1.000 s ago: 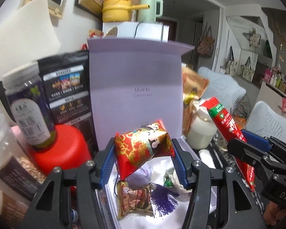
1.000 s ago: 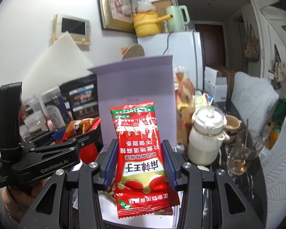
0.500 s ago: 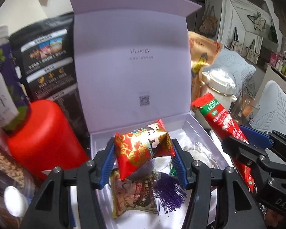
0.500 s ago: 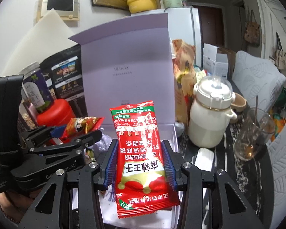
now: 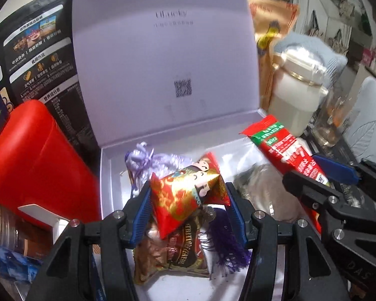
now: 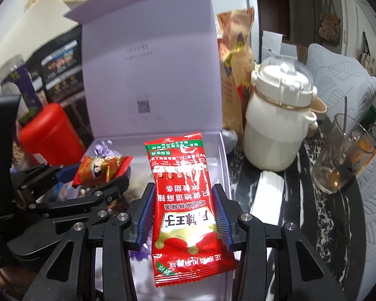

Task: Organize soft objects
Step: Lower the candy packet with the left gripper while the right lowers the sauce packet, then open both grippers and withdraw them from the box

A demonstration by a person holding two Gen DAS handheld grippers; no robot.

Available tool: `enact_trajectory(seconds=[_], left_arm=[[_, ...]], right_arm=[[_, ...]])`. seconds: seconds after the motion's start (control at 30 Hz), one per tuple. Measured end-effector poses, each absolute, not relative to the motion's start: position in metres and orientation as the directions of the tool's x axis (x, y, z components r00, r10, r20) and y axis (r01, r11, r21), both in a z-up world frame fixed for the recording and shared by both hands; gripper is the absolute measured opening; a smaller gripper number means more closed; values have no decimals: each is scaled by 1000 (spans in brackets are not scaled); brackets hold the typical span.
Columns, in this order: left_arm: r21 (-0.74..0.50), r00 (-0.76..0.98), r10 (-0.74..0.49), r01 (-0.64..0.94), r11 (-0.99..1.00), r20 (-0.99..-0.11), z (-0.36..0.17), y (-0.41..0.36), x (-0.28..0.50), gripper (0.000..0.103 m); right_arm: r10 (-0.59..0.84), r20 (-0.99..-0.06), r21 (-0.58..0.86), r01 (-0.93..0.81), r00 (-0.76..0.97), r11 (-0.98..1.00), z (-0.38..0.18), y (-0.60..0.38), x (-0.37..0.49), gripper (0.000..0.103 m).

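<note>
Two packets not yet stowed | left gripper (image 5: 189, 209) clamps gold-red snack pouch (image 5: 188, 195), right gripper (image 6: 184, 213) clamps red spicy-strip packet (image 6: 185, 200), both over open lilac box (image 5: 105, 175) | inside: lavender sachet (image 5: 148, 160), candy packet (image 5: 180, 255), purple tassel (image 5: 225, 245)

Box (image 5: 105, 175) is sitting open, lid (image 5: 163, 50) standing up behind it. Pouch (image 5: 148, 160), tassel (image 5: 225, 248) and candy bag (image 5: 183, 255) are lying in it. Canister (image 5: 35, 165) is standing left of box, jar (image 6: 275, 125) right, glass (image 6: 338, 158) right of jar.
</note>
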State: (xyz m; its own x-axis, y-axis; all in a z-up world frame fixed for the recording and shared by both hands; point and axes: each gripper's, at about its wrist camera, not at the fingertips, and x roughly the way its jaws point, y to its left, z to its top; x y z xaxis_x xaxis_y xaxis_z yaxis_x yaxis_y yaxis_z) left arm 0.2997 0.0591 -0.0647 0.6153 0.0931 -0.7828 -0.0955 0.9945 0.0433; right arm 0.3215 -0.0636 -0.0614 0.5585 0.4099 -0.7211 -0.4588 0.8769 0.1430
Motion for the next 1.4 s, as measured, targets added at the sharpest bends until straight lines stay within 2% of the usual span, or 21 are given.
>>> enact_trajectory(seconds=[0.3, 0.7, 0.77, 0.83, 0.9, 1.4], left_arm=[[89, 562, 129, -98, 991, -817, -79, 55, 309, 55], [89, 562, 145, -126, 988, -814, -75, 52, 313, 55], [90, 563, 147, -129, 988, -813, -69, 54, 305, 60], [98, 571, 159, -136, 986, -806, -63, 53, 301, 70], [102, 581, 167, -142, 985, -797, -57, 53, 299, 74], [105, 698, 188, -161, 981, -691, 22, 47, 256, 74]], right_arm=[[358, -771, 115, -439, 526, 891, -80, -61, 328, 45], [343, -756, 76, -446, 558, 892, -64, -61, 319, 48], [337, -754, 71, -439, 564, 896, -60, -63, 316, 53], [331, -751, 71, -428, 571, 901, -57, -66, 313, 53], [330, -750, 79, -418, 574, 905, -53, -70, 310, 53], [341, -661, 58, -407, 669, 911, 17, -88, 271, 57]])
